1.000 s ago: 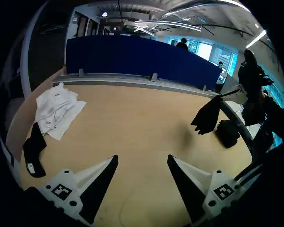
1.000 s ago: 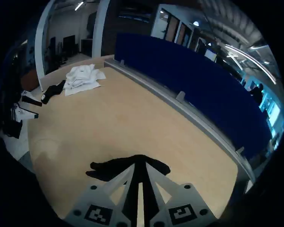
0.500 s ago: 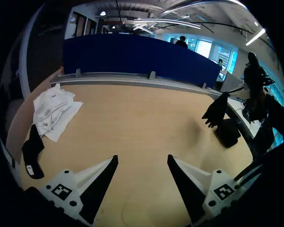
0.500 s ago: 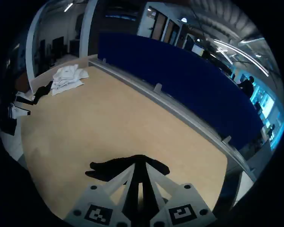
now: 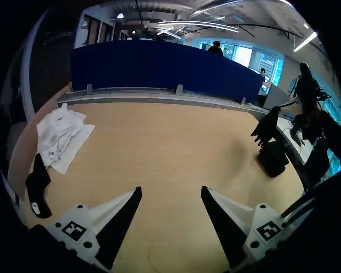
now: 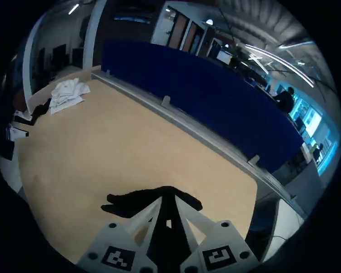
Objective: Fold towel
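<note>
Between the 2 fingers of the right gripper [image 6: 168, 204], which pinch it tight, the black towel [image 6: 125, 202] hangs clear of the table [image 6: 102, 145], likely for spreading, while the left gripper [image 5: 170, 189] hovers wide and empty.

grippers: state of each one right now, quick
left gripper: open, holding nothing
right gripper: closed on the black towel
</note>
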